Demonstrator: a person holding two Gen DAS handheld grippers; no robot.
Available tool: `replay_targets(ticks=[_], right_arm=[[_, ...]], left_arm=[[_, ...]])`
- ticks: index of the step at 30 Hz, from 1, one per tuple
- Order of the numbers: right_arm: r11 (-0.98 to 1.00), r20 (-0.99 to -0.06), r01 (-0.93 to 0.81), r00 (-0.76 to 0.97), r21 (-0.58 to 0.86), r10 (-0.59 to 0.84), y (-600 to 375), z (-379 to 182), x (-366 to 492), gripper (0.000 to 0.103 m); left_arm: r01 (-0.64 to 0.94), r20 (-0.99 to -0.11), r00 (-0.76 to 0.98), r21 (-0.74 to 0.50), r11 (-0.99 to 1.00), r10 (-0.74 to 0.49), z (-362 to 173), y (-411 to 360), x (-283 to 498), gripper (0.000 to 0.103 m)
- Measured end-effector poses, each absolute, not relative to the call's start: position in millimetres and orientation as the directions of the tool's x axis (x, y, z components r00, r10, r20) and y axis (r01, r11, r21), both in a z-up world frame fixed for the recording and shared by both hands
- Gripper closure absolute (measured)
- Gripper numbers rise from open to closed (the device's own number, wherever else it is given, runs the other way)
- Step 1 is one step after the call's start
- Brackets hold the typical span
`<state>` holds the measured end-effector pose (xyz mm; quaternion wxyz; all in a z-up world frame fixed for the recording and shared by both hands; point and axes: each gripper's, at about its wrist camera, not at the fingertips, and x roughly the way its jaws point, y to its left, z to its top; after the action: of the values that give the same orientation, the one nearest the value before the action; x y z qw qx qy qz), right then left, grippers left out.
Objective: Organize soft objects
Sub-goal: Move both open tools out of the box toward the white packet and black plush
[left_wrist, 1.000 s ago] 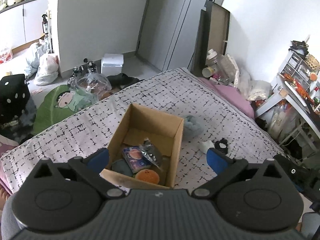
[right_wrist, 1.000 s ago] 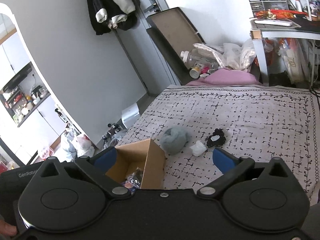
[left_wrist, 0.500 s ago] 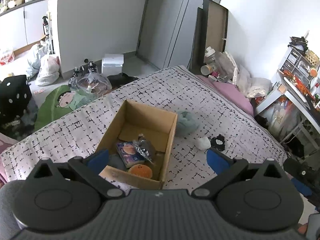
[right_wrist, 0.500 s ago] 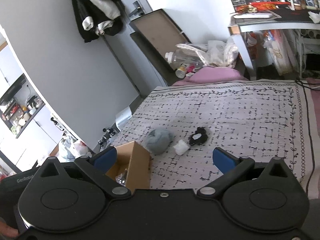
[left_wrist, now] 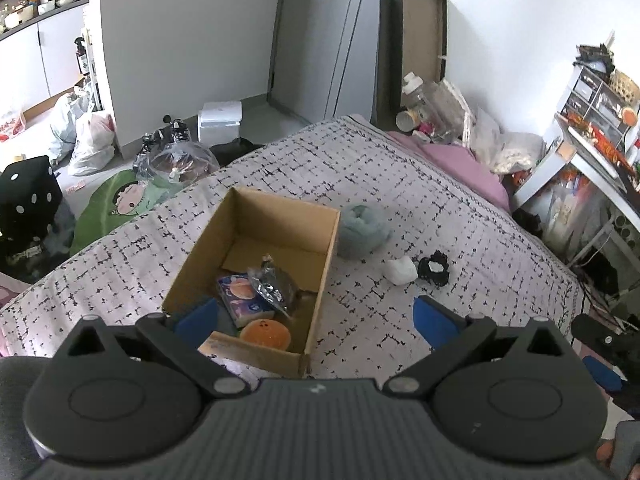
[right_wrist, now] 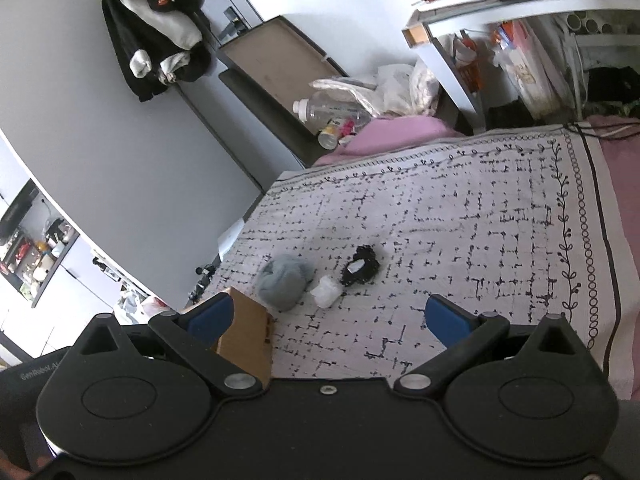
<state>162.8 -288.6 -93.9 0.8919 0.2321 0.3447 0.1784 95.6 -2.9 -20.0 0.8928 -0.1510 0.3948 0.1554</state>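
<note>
An open cardboard box (left_wrist: pixel 280 216) sits on the patterned bedspread (left_wrist: pixel 400 184). Inside lie an orange round plush (left_wrist: pixel 265 334), a blue packet (left_wrist: pixel 244 300) and a shiny wrapped item (left_wrist: pixel 272 286). Right of the box lie a grey-blue soft bundle (left_wrist: pixel 362 230), a small white soft piece (left_wrist: pixel 399 271) and a black fuzzy item (left_wrist: pixel 434 267). The same three show in the right wrist view: the bundle (right_wrist: pixel 282 280), the white piece (right_wrist: pixel 328 295), the black item (right_wrist: pixel 361 267). My left gripper (left_wrist: pixel 314 320) is open and empty above the box's near end. My right gripper (right_wrist: pixel 326 318) is open and empty, short of the three items.
The box corner (right_wrist: pixel 246 330) shows at my right gripper's left fingertip. The floor at left holds bags, a green cushion (left_wrist: pixel 116 204) and a white box (left_wrist: pixel 219 118). A cluttered desk (left_wrist: pixel 592 152) stands right of the bed. Bottles and a pink pillow (right_wrist: pixel 384 136) lie at the bed's far end.
Both grippers have pulled back and risen, so the box and the three loose items look smaller and farther. The right view has swung right. Nothing was taken hold of.
</note>
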Motion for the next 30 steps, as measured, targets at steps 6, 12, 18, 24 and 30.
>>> replay_targets(ticks=[6,12,18,24,30], right_arm=[[0.811,-0.527,-0.149,0.691,0.566,0.495,-293,-106,173,0.0],[0.797,-0.52,-0.118,0.699,0.593,0.491,-297,-118,189,0.0],[0.764,-0.508,-0.081,0.702,0.64,0.5,-303,-133,210,0.001],[0.745,-0.509,-0.054,0.698,0.665,0.504,-306,-146,234,0.001],[0.71,-0.507,-0.033,0.676,0.704,0.535,-309,-161,256,0.004]], left_arm=[[-0.393,-0.767,0.622,-0.131,0.91,0.158,-32,-12,112,0.0],[-0.353,-0.77,0.627,-0.145,0.924,0.118,-41,-26,132,0.001],[-0.316,-0.763,0.641,-0.168,0.934,0.08,-53,-38,154,0.001],[-0.302,-0.774,0.63,-0.165,0.939,0.067,-65,-46,181,0.003],[-0.303,-0.781,0.622,-0.184,0.935,0.048,-77,-54,202,0.007]])
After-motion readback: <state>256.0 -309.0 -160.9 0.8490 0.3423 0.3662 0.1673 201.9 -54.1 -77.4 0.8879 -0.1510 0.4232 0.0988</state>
